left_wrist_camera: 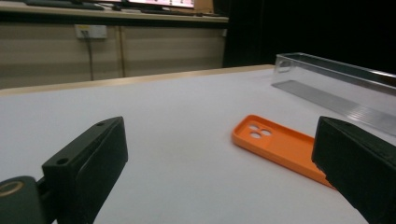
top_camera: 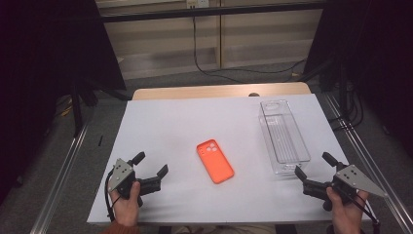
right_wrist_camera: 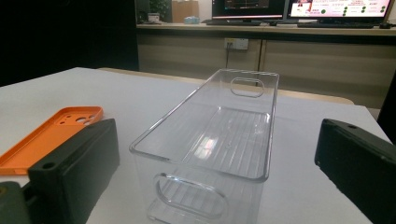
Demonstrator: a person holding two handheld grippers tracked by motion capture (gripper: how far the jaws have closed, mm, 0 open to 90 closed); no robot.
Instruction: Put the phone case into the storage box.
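Note:
An orange phone case lies flat near the middle of the white table, camera holes toward the far side. It also appears as the phone case ahead and right of the left jaws, and as the phone case at the left. A clear plastic bin stands empty at the right; the bin sits straight ahead of the right jaws. My left gripper rests open at the front left, clear of the case. My right gripper is open at the front right, just short of the bin's near end.
The table's wooden far edge shows behind the white sheet. Metal rails run along both sides on the floor. A cable trails across the floor behind, in front of a cabinet wall. Bare white surface lies between the case and both grippers.

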